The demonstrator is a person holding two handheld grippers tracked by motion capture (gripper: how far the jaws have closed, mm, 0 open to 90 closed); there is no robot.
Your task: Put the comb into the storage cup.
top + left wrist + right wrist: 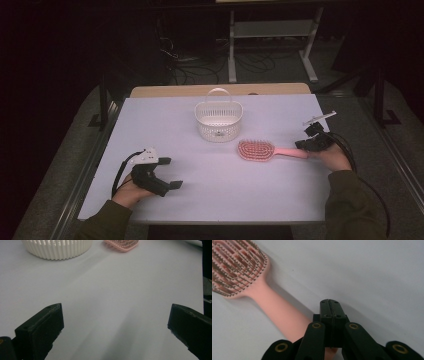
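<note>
Right gripper (331, 305) hides hairbrush (259, 290) handle end; contact unclear.

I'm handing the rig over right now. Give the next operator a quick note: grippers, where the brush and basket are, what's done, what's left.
Left gripper: open, holding nothing, resting near the table's front left.
Right gripper: jaws shut together above the handle end of the pink hairbrush; not gripping it.
Hairbrush: flat on the table, bristles up, right of centre.
White basket: upright behind the brush, apart from it; nothing seen inside.
Done: nothing moved yet, it seems.
Left, probably: open the right jaws, grasp the handle, place the brush in the basket.
</note>
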